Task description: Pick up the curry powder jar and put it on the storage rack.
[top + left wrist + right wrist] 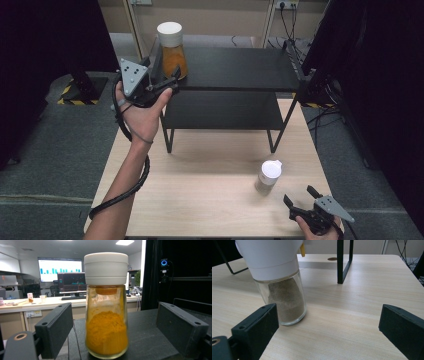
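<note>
Standing on the top of a black two-tier shelf [235,67], at its left end, is a glass jar of orange powder [173,54] with a white lid. The left gripper [161,75] is held up at that corner by the left hand [142,112], its jaws spread wide on either side of the jar and not touching it; in the left gripper view the jar [106,322] stands upright between the two black jaws with clear gaps on both sides. The shelf rests on a light wooden table [200,195]. On the table in front of the shelf, toward the right, stands a smaller glass jar of grey-brown powder [267,176] with a white cap. The right gripper [299,195] sits near the table's front right corner, just beside that jar, jaws wide apart and holding nothing. In the right gripper view the grey-brown jar [283,297] stands by the left jaw, not between the two.
</note>
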The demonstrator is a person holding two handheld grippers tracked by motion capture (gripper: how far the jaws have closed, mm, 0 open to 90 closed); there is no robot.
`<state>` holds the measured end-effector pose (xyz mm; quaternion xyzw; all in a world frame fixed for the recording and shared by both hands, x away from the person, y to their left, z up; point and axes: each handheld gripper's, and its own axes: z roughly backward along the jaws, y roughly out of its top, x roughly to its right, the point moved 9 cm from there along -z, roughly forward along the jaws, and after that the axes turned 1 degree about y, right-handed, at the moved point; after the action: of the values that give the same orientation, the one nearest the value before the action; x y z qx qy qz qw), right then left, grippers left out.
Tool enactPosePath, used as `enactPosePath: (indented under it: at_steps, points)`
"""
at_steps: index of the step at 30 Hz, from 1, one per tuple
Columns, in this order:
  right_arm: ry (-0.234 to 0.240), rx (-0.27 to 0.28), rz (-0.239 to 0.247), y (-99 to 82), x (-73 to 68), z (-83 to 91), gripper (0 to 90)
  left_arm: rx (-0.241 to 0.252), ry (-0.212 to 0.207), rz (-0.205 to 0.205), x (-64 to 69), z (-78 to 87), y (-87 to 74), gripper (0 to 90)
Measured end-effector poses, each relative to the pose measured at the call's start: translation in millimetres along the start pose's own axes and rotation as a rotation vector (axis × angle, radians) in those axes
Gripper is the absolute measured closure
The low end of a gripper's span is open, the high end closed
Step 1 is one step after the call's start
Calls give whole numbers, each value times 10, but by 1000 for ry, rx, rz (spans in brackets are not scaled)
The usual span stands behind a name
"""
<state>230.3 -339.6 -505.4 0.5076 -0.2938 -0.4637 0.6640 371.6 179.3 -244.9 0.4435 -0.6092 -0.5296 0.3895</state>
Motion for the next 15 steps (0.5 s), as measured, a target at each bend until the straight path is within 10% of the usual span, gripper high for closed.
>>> enactPosePath:
  at_steps: [15]
  points:
    - [2, 2, 2, -3, -2, 3, 29, 0, -76, 75, 68, 210, -244, 139]
